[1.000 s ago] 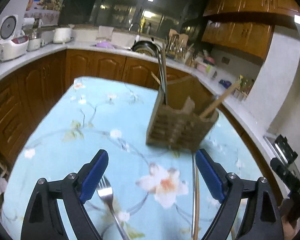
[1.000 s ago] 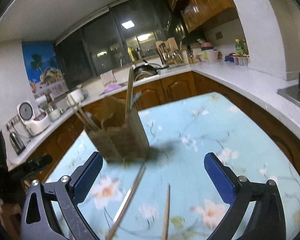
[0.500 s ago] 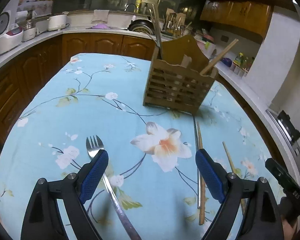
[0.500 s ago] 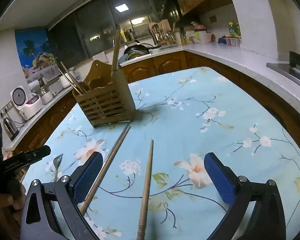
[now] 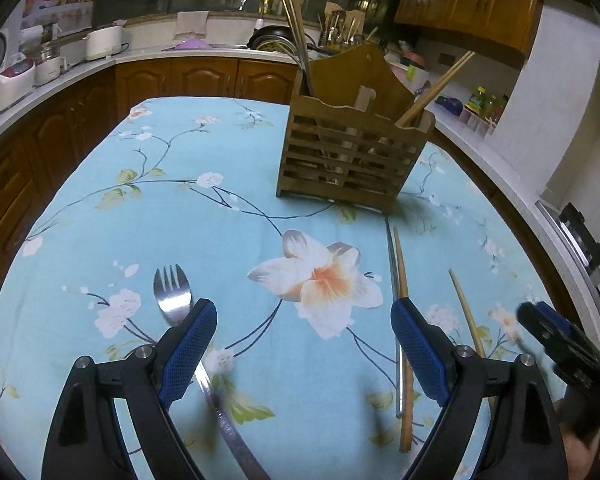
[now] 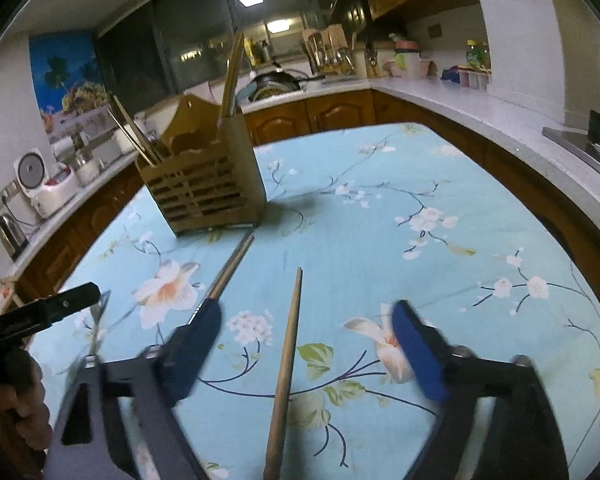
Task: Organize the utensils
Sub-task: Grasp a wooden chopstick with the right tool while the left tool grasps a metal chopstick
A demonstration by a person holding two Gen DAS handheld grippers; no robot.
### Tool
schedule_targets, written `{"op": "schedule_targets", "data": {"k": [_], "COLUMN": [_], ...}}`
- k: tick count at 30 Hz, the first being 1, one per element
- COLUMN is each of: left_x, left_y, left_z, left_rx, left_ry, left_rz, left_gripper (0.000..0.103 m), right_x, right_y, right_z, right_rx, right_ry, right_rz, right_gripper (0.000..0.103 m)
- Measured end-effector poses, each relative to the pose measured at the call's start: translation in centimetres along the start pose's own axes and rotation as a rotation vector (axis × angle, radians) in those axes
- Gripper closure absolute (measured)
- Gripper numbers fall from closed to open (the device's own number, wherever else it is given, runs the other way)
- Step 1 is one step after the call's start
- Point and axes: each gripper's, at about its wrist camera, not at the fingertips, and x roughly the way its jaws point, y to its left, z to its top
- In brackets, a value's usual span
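A slatted wooden utensil holder (image 5: 352, 156) (image 6: 204, 184) stands on the floral tablecloth with chopsticks in it. A metal fork (image 5: 172, 296) lies flat, and its handle runs under the left finger of my left gripper (image 5: 302, 312), which is open and empty. A metal and a wooden chopstick (image 5: 398, 280) (image 6: 232, 264) lie side by side by that gripper's right finger. A single wooden chopstick (image 6: 292, 336) (image 5: 464, 312) lies between the jaws of my right gripper (image 6: 306, 316). Those jaws are closing and the pads stand apart from it.
The blue floral tablecloth (image 5: 180, 208) covers the table, ringed by wooden cabinets and a white counter (image 6: 500, 116). A rice cooker (image 6: 40, 184) sits on the counter at left. A hand (image 6: 16, 400) holds the other gripper at the left edge.
Both grippers have sunk toward the table and tipped further down. The right jaws have narrowed around the single wooden chopstick. The fork now shows beside the left finger.
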Motion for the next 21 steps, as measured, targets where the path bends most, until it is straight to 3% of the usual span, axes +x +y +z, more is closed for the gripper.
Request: {"op": "schedule_targets", "data": {"k": [2,8,14,17,21], "left_x": [0.4,2.4,6.6,9.6,13.0], "left_y": [-0.3,-2.3,-5.2,-6.2,-7.2], "left_z": [0.3,2.2,4.5,6.0,7.6], "left_rx": [0.006,0.06,0.142,0.164,0.186], "left_ry": [0.008,0.018,0.062,0.099,0.137], "left_rz": [-0.005,-0.023,-0.04,-0.037,-0.032], "left_gripper": [0.015,0.017,0.03,0.045,0.051], "right_x": [1.3,4.3,6.8,7.0,7.0], "right_y": [0.0,0.0,0.4,-0.1,-1.3], "right_z": [0.1,0.4,0.7,1.0,1.3], "right_rx": [-0.002,-0.011,-0.055,-0.058,-0.024], "right_ry": [0.052,0.151,0.216,0.218,0.217], "right_rz": [0.002,0.013,-0.025,-0.05,-0.038], "right_gripper": [0.037,0.05,0.074,0.085,0.091]}}
